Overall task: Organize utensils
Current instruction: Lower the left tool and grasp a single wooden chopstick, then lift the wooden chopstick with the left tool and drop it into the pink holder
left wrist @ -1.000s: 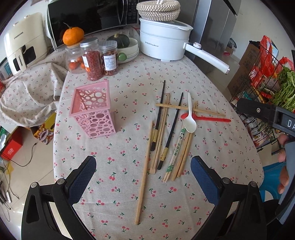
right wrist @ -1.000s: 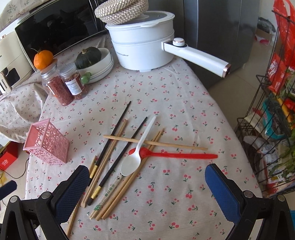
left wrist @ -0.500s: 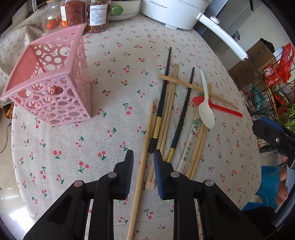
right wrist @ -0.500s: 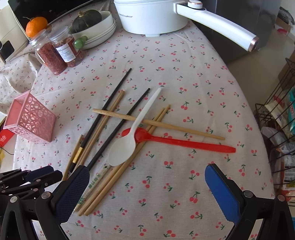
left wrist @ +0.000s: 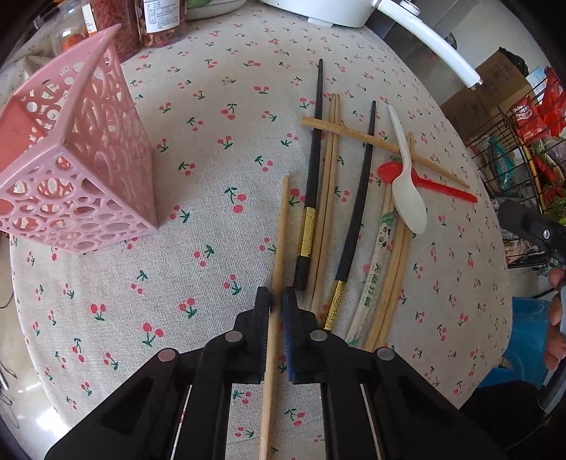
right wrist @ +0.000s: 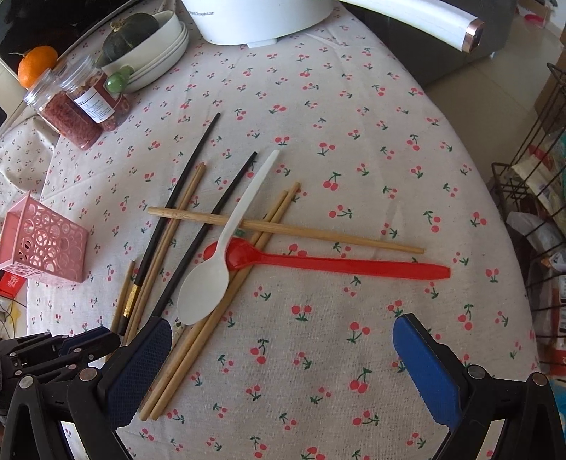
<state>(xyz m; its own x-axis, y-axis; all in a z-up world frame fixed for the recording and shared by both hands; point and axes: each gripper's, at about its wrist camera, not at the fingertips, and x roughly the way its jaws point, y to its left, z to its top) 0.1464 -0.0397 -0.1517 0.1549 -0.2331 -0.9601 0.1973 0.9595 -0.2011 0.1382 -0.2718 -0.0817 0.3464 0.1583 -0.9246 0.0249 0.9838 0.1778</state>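
In the left wrist view my left gripper (left wrist: 277, 300) points steeply down at the cherry-print tablecloth. Its jaws are closing on a lone wooden chopstick (left wrist: 281, 230), and both pads touch it. Right of it lie two black chopsticks (left wrist: 313, 177), several bamboo ones, a white spoon (left wrist: 406, 191) and a red spoon (left wrist: 435, 185). A pink perforated holder (left wrist: 78, 170) stands at the left. My right gripper (right wrist: 283, 329) hangs wide open just above the cloth, with nothing between its pads. Ahead of it lie the white spoon (right wrist: 205, 283) and the red spoon (right wrist: 336, 263).
At the back of the table stand a white pot (right wrist: 254, 17), two jars (right wrist: 78, 106), stacked bowls with a green squash (right wrist: 155, 46) and an orange (right wrist: 35, 63). A wire rack (right wrist: 541, 177) stands beyond the table's right edge. A hand shows at the left wrist view's right border.
Both grippers have come down toward the table. The left jaws went from wide open to closed around the lone wooden chopstick. The right jaws stayed open.
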